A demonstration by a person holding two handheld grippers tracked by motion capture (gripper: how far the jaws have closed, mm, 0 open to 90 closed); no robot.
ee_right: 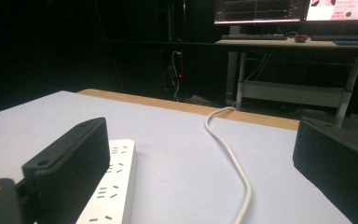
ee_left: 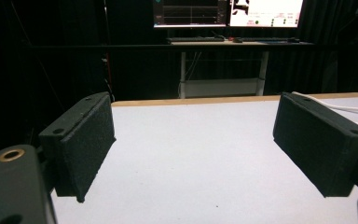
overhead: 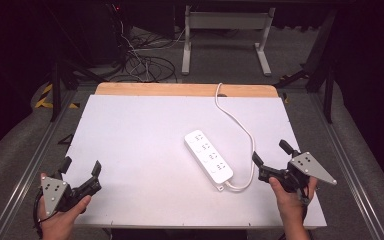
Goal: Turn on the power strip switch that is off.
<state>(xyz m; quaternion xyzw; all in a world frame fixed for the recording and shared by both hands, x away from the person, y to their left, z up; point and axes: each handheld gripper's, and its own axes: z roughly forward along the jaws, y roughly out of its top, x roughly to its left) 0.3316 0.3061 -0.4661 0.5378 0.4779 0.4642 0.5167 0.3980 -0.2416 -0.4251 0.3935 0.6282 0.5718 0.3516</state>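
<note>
Both tongs (overhead: 82, 170) (overhead: 270, 152) wide apart, empty-jawed.

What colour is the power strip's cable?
White, like the rectangular plastic power strip itself; its cable shows best in the high view.

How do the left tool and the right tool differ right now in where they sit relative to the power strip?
The right tool sits close beside the power strip, next to its white cable; the left tool sits far off at the table's near left corner. The right tool's view has the strip by one jaw; the left tool's jaws frame bare table. Both are open and hold nothing.
</note>
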